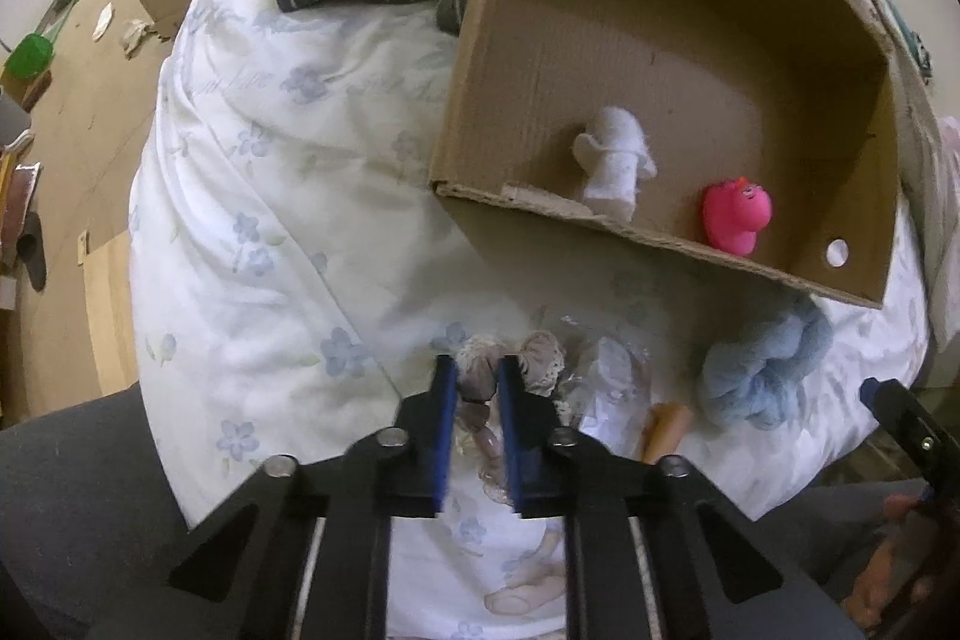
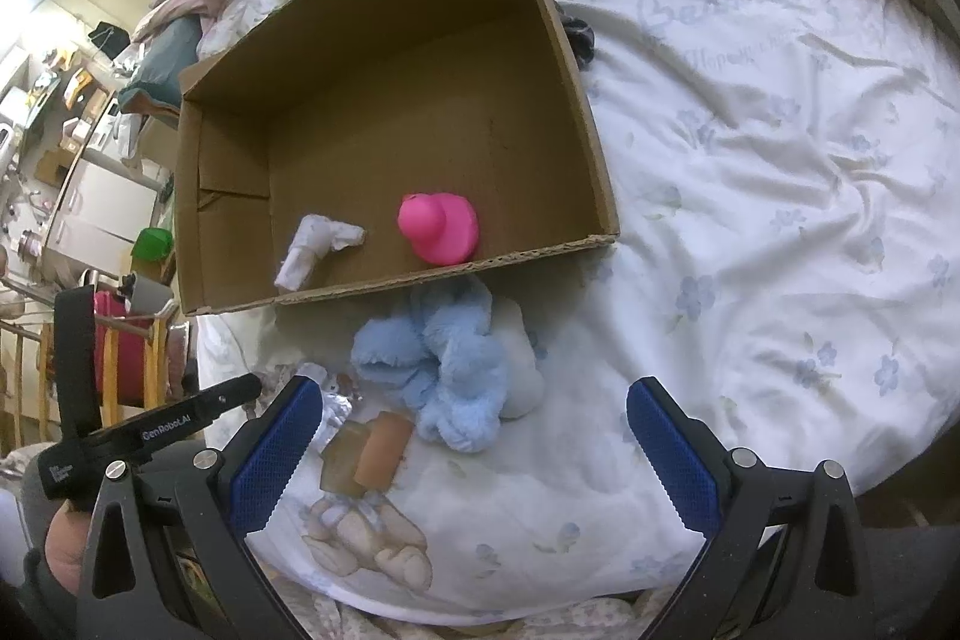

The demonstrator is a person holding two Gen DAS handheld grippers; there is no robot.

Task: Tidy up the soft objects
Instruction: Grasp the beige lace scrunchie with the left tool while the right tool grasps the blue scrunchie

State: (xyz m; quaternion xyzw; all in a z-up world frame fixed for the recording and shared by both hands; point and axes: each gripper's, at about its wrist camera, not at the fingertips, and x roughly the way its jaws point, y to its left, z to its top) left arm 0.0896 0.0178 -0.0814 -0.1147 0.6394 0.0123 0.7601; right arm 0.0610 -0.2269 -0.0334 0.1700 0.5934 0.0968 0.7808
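Soft toys and scraps of cloth lie scattered on a flowered white bedspread (image 1: 252, 196) in front of an open cardboard box (image 1: 660, 10), where a white fabric piece (image 1: 612, 160) and a pink duck (image 1: 735, 217) already sit. On the left, the left gripper (image 1: 478, 388) has its blue pads drawn close on a small frilled fabric item (image 1: 480, 370), gripping it at its bunched middle; it looks light and limp, likely to sag and dangle when lifted. Just beside it lie a crinkled clear wrapper (image 1: 612, 370) and an orange-brown block (image 1: 666, 430). Further right, a fluffy blue bundle (image 2: 444, 370) rests against the box's near wall, near a white pad (image 2: 522, 376). The right gripper (image 2: 474, 418), jaws spread wide and empty, hovers before the bundle, which should compress easily and is probably best pinched through its thick centre.
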